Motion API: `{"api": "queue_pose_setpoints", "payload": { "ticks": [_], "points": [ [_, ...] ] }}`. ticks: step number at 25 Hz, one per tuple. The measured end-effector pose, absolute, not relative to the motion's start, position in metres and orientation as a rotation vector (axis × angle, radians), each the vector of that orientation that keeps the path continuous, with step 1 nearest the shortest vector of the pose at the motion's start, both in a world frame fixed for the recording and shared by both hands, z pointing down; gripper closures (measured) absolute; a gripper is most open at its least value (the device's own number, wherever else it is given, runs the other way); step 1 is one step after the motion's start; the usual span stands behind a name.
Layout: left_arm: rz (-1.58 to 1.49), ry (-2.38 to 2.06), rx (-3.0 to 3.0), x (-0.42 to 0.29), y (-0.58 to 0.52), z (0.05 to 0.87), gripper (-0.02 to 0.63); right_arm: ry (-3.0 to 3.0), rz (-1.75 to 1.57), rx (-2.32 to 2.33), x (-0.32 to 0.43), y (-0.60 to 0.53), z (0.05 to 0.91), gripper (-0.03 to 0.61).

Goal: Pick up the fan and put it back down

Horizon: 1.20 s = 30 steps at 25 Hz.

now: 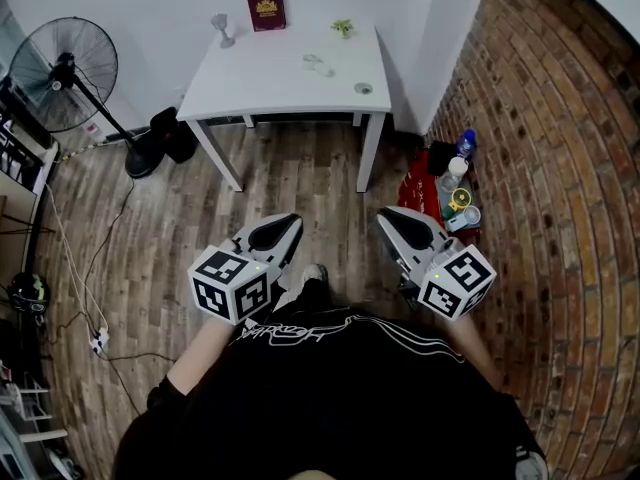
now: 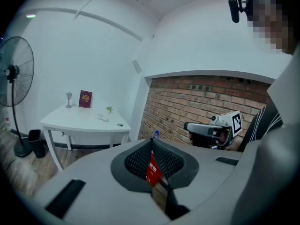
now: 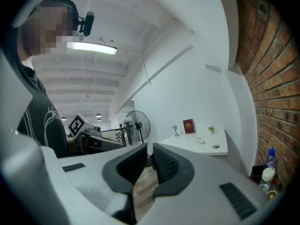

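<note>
Left hand-held gripper (image 1: 288, 224) and right hand-held gripper (image 1: 386, 214) hang side by side in front of the person's chest, well apart from each other, both above the wooden floor (image 1: 300, 173). In the left gripper view the left hand-held gripper's (image 2: 153, 140) two ribbed pads meet at the tips with nothing between them. In the right gripper view the right hand-held gripper's (image 3: 149, 150) pads are drawn together too, leaving only a thin slit, and it is empty.

The fan (image 1: 68, 72) stands upright on the floor on its round base, at the far left near the white wall, just left of the white counter (image 1: 290, 83) and well away from both grippers. Its cage also shows at the left edge of the left gripper view (image 2: 12, 74) and beyond the jaws in the right gripper view (image 3: 137, 123).

On the counter a dark red book (image 1: 266, 9) stands against the wall, with a small green plant (image 1: 343, 27) to its right. A red crate (image 1: 425, 190) holding bottles (image 1: 463, 146) sits by the brick wall (image 1: 560, 168). A cable (image 1: 75, 268) trails across the floor at the left.
</note>
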<state>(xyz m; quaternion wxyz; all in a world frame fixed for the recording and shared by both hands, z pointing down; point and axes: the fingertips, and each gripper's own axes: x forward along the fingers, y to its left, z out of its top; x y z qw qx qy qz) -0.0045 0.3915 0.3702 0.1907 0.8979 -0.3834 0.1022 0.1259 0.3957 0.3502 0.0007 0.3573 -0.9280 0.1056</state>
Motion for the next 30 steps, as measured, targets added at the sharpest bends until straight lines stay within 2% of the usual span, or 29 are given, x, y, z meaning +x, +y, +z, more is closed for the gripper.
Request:
{"api": "queue_pose_setpoints", "payload": {
  "ticks": [7,13,30],
  "points": [
    [0.24,-1.063,2.495,-0.012,0.37,0.381,0.575,-2.843,0.336,1.172,0.124,0.373,0.366,0.333],
    [0.224,-1.043,2.487,-0.017,0.332,0.389,0.575,-2.783,0.333,1.235,0.124,0.332,0.372,0.234],
    [0.242,-0.934,2.424,-0.031,0.13,0.41,0.575,-2.633,0.408,1.302,0.105,0.133,0.392,0.192]
  ]
}}
